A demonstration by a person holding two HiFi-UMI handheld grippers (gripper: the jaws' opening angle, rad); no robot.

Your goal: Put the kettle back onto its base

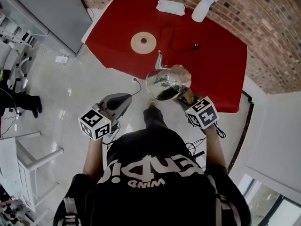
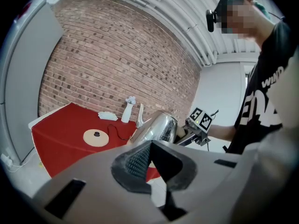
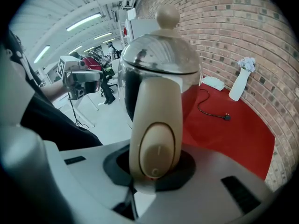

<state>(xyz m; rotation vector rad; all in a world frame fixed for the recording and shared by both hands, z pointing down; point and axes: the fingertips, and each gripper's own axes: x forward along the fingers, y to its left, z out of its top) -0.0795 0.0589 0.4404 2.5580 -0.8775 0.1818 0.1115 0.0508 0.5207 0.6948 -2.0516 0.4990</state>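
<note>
The kettle (image 1: 168, 81) isn't on its base yet. It hangs upright over the near edge of the red table (image 1: 221, 60), while the round tan base (image 1: 143, 42) lies bare, farther off and to the left, well apart from it. The right gripper (image 1: 189, 99) has its 2 jaws clamped on the cream handle (image 3: 156, 129). The left gripper (image 1: 123, 99) is closed on nothing. Carrying the kettle across and setting it down are left to do. The kettle is mirror-bright, with a thin spout and a cream lid knob.

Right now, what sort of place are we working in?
Probably an office or lab-type workroom, not a kitchen: a bare brick wall, a red-covered table on a glossy pale floor, and ceiling strip lights.
</note>
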